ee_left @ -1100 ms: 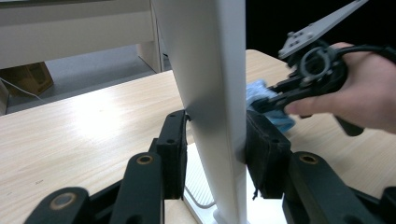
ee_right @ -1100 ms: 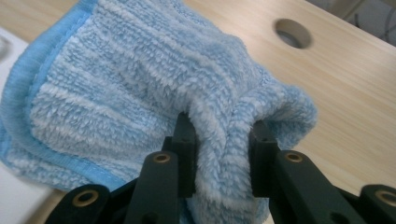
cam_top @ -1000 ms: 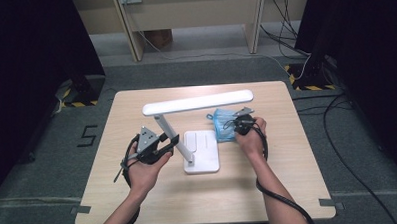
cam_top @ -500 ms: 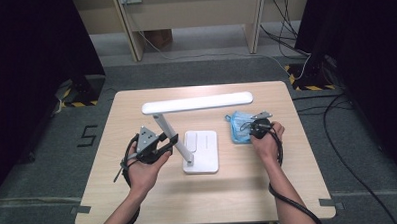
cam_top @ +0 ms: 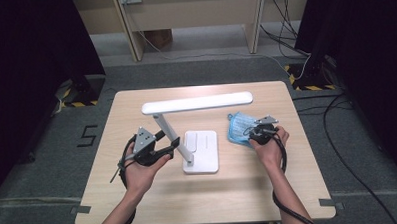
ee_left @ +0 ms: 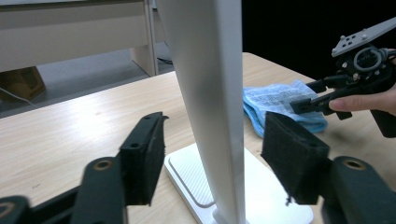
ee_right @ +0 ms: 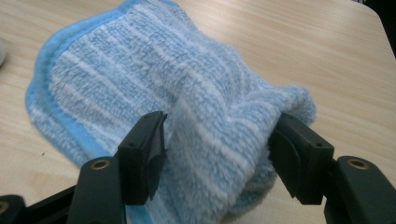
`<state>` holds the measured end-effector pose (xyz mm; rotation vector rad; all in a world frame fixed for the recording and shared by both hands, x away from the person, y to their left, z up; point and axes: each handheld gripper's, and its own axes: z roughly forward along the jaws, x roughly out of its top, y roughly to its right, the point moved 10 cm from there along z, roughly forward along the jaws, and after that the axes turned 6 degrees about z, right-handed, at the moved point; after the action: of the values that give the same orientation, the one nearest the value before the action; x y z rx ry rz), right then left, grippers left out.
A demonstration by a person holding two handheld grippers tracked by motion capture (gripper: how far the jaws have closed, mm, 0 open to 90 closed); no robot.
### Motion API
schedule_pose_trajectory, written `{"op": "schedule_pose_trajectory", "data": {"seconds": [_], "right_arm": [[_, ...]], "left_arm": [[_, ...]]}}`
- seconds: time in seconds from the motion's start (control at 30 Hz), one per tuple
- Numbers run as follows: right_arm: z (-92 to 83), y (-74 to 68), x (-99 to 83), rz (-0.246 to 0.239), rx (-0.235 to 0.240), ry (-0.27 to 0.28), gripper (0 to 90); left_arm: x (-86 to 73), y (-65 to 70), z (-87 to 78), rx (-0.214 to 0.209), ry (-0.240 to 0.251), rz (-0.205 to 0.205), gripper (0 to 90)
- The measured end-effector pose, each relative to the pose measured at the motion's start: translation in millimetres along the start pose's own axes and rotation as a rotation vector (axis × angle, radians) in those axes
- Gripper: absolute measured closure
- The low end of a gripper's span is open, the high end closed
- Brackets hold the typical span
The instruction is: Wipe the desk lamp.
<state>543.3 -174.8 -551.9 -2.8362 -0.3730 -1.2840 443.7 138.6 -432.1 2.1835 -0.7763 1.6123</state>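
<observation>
Your right gripper (ee_right: 217,158) just spread around the blue cloth (ee_right: 154,84), left gripper (ee_left: 219,163) just spread off the lamp stem (ee_left: 210,93); bump it, the lamp tips.

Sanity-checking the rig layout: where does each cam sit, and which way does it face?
High view: above the person's table edge, looking forward and down on the lamp; both forearms show.
Left gripper view: rides the left gripper, looks along its open jaws, the lamp stem between them untouched.
Right gripper view: rides the right gripper, its open jaws straddling the blue cloth.
Shared: high and left gripper views both show the cloth and the right gripper.
</observation>
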Motion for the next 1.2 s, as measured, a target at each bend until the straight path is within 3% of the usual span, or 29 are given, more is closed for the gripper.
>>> {"op": "schedule_pose_trajectory", "data": {"seconds": [0.3,0.53,0.77,1.1,1.2], "right_arm": [[-21.6,-1.7,-11.0,-0.003,0.037,0.032,36.5],[-40.4,-3.5,-23.7,0.016,0.074,0.062,36.9],[-58.0,-4.6,-40.8,0.011,0.118,0.078,38.4],[-74.3,-9.1,-72.4,-0.001,0.176,0.068,39.7],[-79.3,-11.6,-81.0,-0.004,0.188,0.068,40.1]], "left_arm": [[-13.2,-3.6,-14.8,-0.019,-0.005,0.046,31.8],[-39.2,-17.3,-31.5,-0.008,-0.024,0.072,31.2],[-68.6,-40.0,-45.8,0.027,-0.052,0.054,31.5],[-125.8,-72.6,-56.0,0.096,-0.157,0.029,31.7],[-136.3,-82.2,-58.3,0.118,-0.18,0.02,31.8]]}}
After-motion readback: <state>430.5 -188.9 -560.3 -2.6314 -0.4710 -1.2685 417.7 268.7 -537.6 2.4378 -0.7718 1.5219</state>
